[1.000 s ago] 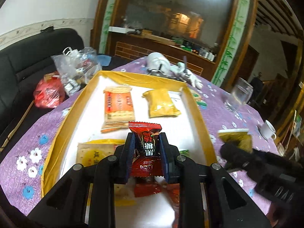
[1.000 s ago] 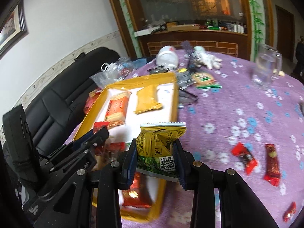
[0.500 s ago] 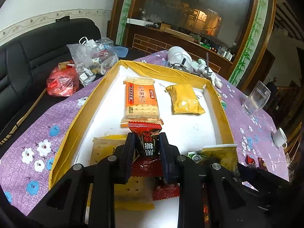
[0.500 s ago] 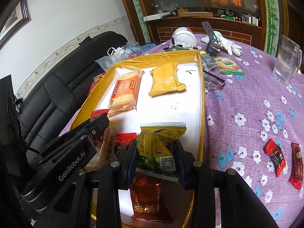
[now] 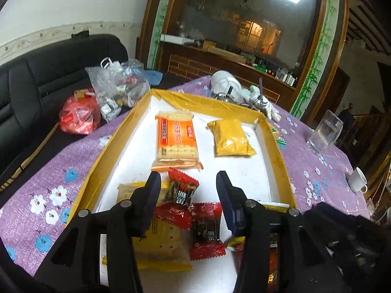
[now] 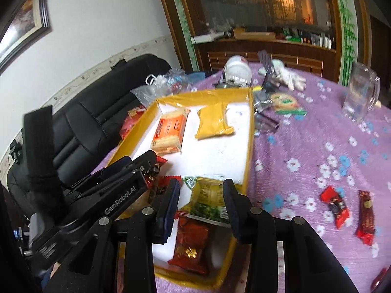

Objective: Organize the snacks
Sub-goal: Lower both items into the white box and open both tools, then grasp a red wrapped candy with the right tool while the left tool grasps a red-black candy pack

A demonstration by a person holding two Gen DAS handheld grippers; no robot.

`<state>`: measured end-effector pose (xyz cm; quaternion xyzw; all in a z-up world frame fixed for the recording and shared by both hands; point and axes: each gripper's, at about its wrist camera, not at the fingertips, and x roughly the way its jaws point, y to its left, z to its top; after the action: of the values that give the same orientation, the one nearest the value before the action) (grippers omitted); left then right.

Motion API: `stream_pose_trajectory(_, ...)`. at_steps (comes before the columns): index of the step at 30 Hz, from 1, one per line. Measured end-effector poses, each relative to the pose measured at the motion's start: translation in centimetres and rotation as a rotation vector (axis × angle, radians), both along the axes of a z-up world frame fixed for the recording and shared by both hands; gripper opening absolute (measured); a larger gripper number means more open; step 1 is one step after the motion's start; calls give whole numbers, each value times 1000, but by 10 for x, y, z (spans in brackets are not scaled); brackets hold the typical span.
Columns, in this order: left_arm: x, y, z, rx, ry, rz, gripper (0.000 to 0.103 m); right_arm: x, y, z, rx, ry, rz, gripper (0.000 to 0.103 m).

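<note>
A yellow-walled box (image 5: 117,144) with a white floor holds an orange cracker pack (image 5: 176,141), a yellow packet (image 5: 231,138), a pale biscuit pack (image 5: 161,241) and small red candies (image 5: 207,229). My left gripper (image 5: 188,185) is open over the box's near end, and a red candy (image 5: 182,189) lies loose between its fingers. My right gripper (image 6: 201,190) is open above the box's (image 6: 249,146) near right corner. A green and yellow snack bag (image 6: 209,202) lies between its fingers on a red packet (image 6: 191,246).
Red candies (image 6: 334,206) and a red bar (image 6: 365,216) lie on the purple flowered cloth to the right. A glass mug (image 6: 360,97), a white cup (image 5: 358,179), gloves and clutter stand behind the box. Plastic bags (image 5: 117,85) and a black sofa are to the left.
Both grippers have opened. The left one let go of the red candy and the right one let go of the green and yellow bag; both snacks now lie in the box.
</note>
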<state>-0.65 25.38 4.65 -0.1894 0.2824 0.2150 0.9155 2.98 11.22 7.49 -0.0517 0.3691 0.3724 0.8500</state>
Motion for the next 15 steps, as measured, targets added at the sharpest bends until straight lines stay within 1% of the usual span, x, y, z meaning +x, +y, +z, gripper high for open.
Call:
stream_pose_trajectory(2,0,-2,1,10,-10,-10,46,-1,-13,7,15,-14,-14,39)
stream_pose_trajectory(7,-1,-8,5,37,-29,-24,47,5,-48,17,46,-10,-65,39)
stream_pose_trajectory(9,-1,-10,6,44,-41,-33,50,10,-71,20,50,-14,-107,39)
stream_pose_trajectory(12,-2,-15,7,65,-47,-40,50,20,-105,23,76,-5,-167,39)
stream_pose_trajectory(15,-1,-20,8,87,-49,-51,50,33,-154,24,101,5,-273,39)
